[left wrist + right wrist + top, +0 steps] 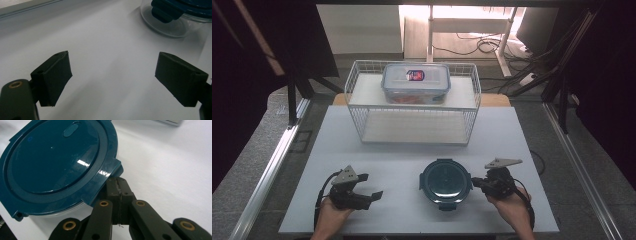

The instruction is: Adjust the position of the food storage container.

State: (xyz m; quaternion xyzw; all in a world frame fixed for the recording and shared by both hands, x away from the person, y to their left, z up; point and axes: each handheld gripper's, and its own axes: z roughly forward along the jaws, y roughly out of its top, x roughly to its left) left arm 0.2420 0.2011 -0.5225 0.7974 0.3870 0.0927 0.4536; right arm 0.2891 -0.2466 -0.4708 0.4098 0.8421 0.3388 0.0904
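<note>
Right gripper [119,188] jaws closed at container [445,182] lid tab; left gripper [113,77] jaws apart, idle; lid not yet unlatched.

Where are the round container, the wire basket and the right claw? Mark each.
round container [445,181], high view, middle of its teal lid
wire basket [413,126], high view, front wall
right claw [119,185], right gripper view, closed jaw tips

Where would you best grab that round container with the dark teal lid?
Probably by a latch flap of the round container: four tabs stick out past its smooth lid. The open left gripper could come in level from the left; the right gripper, shut, is at the right tab.
</note>
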